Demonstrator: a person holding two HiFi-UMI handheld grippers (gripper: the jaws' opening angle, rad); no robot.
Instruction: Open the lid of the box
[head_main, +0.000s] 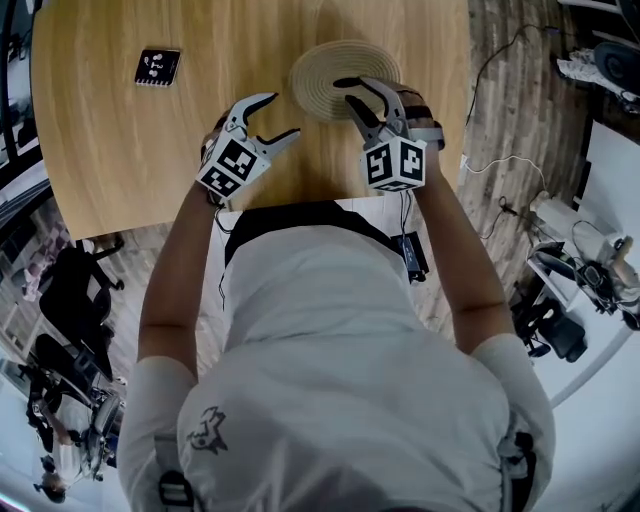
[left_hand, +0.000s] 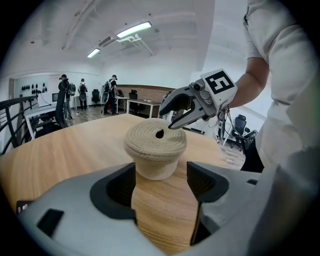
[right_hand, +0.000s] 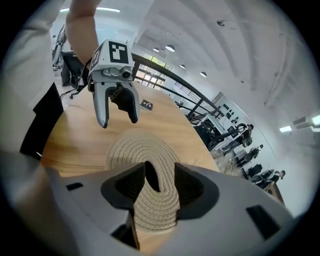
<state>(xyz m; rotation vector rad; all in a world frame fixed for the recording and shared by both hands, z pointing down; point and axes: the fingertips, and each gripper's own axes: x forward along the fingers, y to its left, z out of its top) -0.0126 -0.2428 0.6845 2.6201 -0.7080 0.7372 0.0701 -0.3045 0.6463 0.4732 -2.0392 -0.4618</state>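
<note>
A round box of coiled tan rope (head_main: 322, 72) with its lid on stands on the wooden table (head_main: 120, 150). My right gripper (head_main: 343, 91) hovers over the lid, open, its tips at the small loop on top. In the right gripper view that loop (right_hand: 152, 176) stands between the spread jaws of the right gripper (right_hand: 159, 186), over the coiled lid (right_hand: 132, 147). My left gripper (head_main: 284, 115) is open and empty, just left of the box near the table's front edge. In the left gripper view the box (left_hand: 155, 150) sits ahead of the left gripper (left_hand: 160, 185), apart from it.
A small black marker card (head_main: 158, 67) lies at the table's far left. The table's front edge runs just under both grippers, against the person's body. Cables and equipment lie on the floor to the right (head_main: 560, 230); office chairs stand at the left (head_main: 70, 290).
</note>
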